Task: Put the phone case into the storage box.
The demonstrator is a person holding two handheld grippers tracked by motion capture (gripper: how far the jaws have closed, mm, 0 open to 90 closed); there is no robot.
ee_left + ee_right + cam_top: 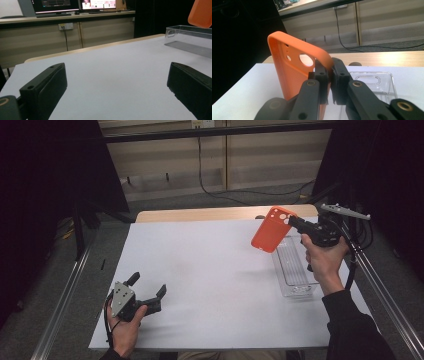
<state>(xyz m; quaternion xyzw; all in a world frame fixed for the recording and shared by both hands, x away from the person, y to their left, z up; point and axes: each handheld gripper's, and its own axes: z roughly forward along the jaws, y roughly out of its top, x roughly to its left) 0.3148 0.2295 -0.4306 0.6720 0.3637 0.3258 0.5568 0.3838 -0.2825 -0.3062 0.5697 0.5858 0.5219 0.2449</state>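
An orange phone case [271, 229] hangs in the air at the right, above the near end of a clear plastic tray [292, 268]. My right gripper [296, 224] is shut on the case's edge near the camera holes. In the right gripper view the black pads [322, 75] pinch the rim of the orange case [292, 70], with the clear tray [372, 85] on the table behind. My left gripper [148, 287] rests on the white table sheet at the front left, jaws wide apart and nothing between them [117, 85].
The white sheet [210, 270] covers most of the wooden table [200, 214]. Metal rails [70, 285] run along both sides. Cables lie on the floor beyond the far edge. In the left gripper view the tray [190, 40] stands at the far right.
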